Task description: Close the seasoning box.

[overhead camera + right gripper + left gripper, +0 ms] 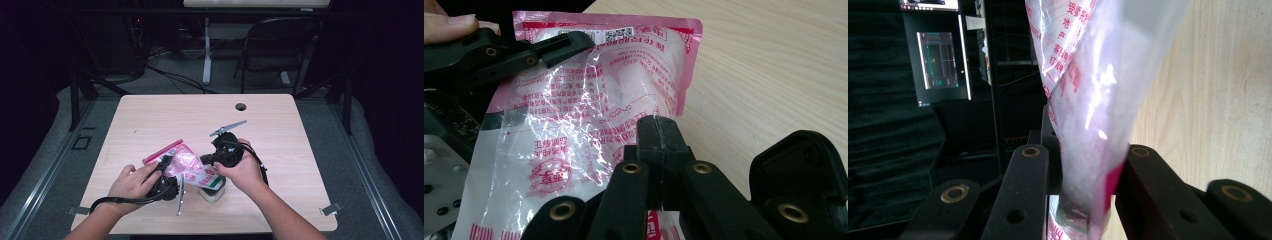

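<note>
Pink-and-clear plastic pouch with red printed text (186,165) sits lifted just above the light wood tabletop (280,130), near its front-middle, strung between both grippers. Left gripper (167,165) is clamped on the pouch's pink-edged end: in the left gripper view the film (1093,100) is pinched and bunched between the two black jaws, which stand partly apart around it. Right gripper (206,160) has its jaws pressed fully together on the other end; in the right gripper view the tips (659,132) meet over the clear film (589,115), pouch fanning out beyond them to the pink sealed edge with a QR code. Left gripper's jaw (549,47) shows there too, biting the far top corner, thumb beside it. Small white block with a green-and-red top (214,189) rests on the table directly below the right hand (245,172), just under the pouch; can't tell what it is. Grey three-cornered plates stick out from both grippers.
</note>
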Tool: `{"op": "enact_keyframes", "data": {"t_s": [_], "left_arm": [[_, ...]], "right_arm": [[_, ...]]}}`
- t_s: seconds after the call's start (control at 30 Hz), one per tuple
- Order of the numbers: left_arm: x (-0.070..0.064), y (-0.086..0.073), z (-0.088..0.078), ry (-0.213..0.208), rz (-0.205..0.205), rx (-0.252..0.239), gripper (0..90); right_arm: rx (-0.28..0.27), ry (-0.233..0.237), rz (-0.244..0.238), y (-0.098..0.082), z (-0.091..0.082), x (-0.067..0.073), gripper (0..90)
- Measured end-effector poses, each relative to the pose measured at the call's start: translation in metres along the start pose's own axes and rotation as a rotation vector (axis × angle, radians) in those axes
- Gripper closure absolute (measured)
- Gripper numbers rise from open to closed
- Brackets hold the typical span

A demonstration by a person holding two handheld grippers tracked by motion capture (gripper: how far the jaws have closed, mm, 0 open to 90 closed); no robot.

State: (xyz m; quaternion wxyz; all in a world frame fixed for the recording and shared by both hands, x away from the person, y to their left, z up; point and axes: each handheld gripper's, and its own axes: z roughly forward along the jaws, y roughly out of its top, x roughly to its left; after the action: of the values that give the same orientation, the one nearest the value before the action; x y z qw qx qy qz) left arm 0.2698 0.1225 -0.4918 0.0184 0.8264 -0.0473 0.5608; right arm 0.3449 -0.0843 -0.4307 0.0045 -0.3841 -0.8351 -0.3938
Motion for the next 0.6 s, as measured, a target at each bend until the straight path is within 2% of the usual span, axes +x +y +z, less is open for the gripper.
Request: {"op": "enact_keyframes", "data": {"t_s": [0.2, 0.6], "left_arm": [[-0.0042, -0.0012, 0.0004, -0.003, -0.032, -0.017, 80.0], [-0.0098, -0.0052, 0.002, -0.037, -0.119, -0.034, 80.1]], "right_arm": [[0.012, 0.003, -0.008, 0.0, 0.0, -0.0003, 90.0], [0.014, 0.009, -0.004, 0.0014, 0.0032, 0.0, 90.0]]}}
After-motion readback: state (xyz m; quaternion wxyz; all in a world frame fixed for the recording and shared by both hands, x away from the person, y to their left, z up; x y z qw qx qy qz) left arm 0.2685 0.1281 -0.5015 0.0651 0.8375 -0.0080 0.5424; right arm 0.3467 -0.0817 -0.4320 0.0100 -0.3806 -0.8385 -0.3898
